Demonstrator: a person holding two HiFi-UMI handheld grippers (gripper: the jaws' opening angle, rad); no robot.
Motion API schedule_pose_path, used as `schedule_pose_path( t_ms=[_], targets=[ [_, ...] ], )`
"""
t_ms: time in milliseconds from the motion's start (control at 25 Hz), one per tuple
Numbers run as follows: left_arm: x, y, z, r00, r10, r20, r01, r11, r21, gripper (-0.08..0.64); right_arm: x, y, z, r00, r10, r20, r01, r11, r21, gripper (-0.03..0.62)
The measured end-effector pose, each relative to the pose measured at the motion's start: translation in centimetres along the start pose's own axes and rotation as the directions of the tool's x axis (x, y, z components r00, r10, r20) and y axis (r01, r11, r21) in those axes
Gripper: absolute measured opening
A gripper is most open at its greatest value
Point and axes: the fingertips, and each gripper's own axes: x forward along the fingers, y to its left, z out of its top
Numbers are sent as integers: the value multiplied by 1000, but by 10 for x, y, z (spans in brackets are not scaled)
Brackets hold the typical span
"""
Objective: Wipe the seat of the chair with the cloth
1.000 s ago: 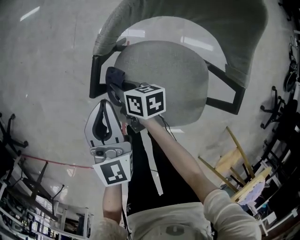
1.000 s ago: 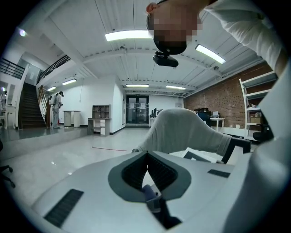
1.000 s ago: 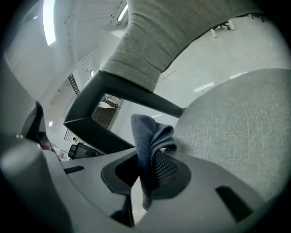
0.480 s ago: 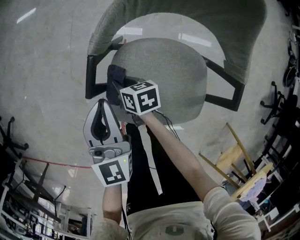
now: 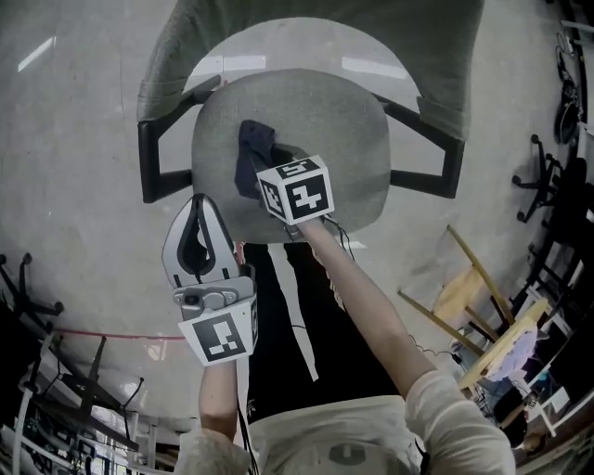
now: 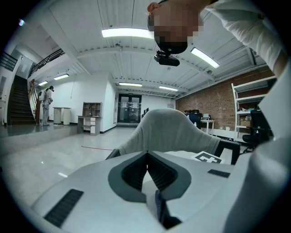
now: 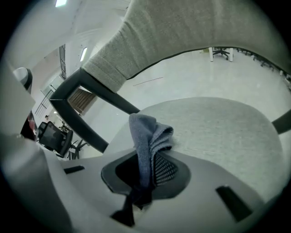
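Observation:
A grey fabric chair seat [image 5: 325, 139] with black armrests fills the upper head view. A dark blue cloth [image 5: 252, 158] lies bunched on its left-middle part, clamped in my right gripper [image 5: 264, 181]. In the right gripper view the cloth [image 7: 148, 145] stands up between the shut jaws over the seat [image 7: 218, 127]. My left gripper [image 5: 200, 246] hangs below the seat's front edge, off the chair, its jaws together with nothing in them. In the left gripper view the left gripper [image 6: 146, 157] points at the chair's grey backrest [image 6: 170, 129].
The chair's curved backrest [image 5: 306, 28] and armrests [image 5: 148, 162] ring the seat. Wooden frames [image 5: 464, 306] lie on the floor at the right. Black office chair bases [image 5: 557, 195] stand at the right edge, and metal racks [image 5: 56, 408] at the lower left.
My right gripper has dragged the cloth from the seat's left edge toward its middle. The left gripper has kept its place.

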Motion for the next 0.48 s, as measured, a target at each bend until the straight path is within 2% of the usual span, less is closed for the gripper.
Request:
schedule_pose_path(
  t_ms=[240, 480],
  targets=[
    [8, -28, 9, 997, -74, -1, 74, 997, 16, 15, -39, -67, -16, 990, -144, 3, 144, 989, 21, 58],
    [19, -52, 16, 991, -136, 10, 135, 990, 41, 15, -79, -131, -33, 952, -306, 8, 306, 952, -17, 58]
  ],
)
